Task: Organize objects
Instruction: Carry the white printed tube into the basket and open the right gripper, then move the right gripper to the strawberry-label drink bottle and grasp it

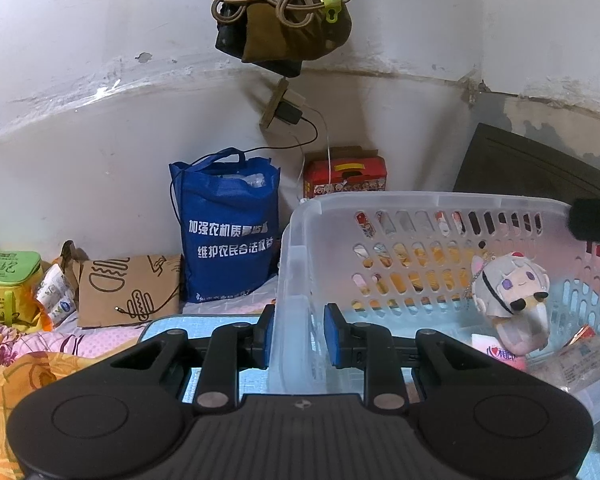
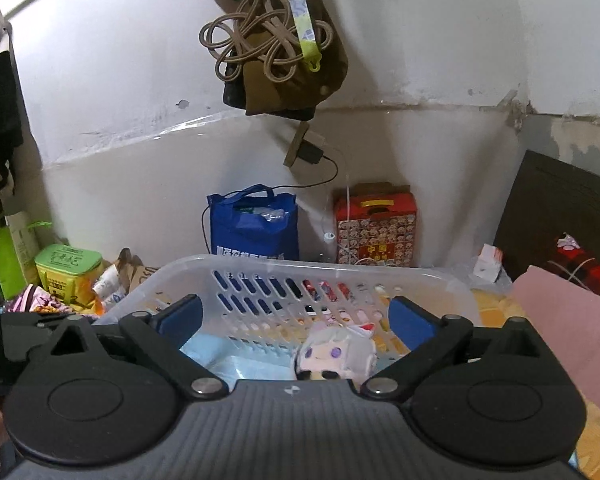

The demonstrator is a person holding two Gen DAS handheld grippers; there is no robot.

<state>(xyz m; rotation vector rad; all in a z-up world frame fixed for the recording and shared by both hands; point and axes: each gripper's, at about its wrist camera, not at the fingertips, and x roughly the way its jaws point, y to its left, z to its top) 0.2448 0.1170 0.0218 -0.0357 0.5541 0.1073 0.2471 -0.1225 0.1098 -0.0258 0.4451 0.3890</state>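
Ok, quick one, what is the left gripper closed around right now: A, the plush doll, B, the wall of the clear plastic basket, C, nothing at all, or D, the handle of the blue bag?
B: in the left wrist view the left gripper has one blue pad on either side of the clear basket wall, while the plush doll lies loose inside it.

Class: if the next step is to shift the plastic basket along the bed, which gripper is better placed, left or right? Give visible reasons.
Probably the left gripper: its pads already straddle the basket wall at a corner. The right gripper hangs wide open above the doll, gripping nothing.
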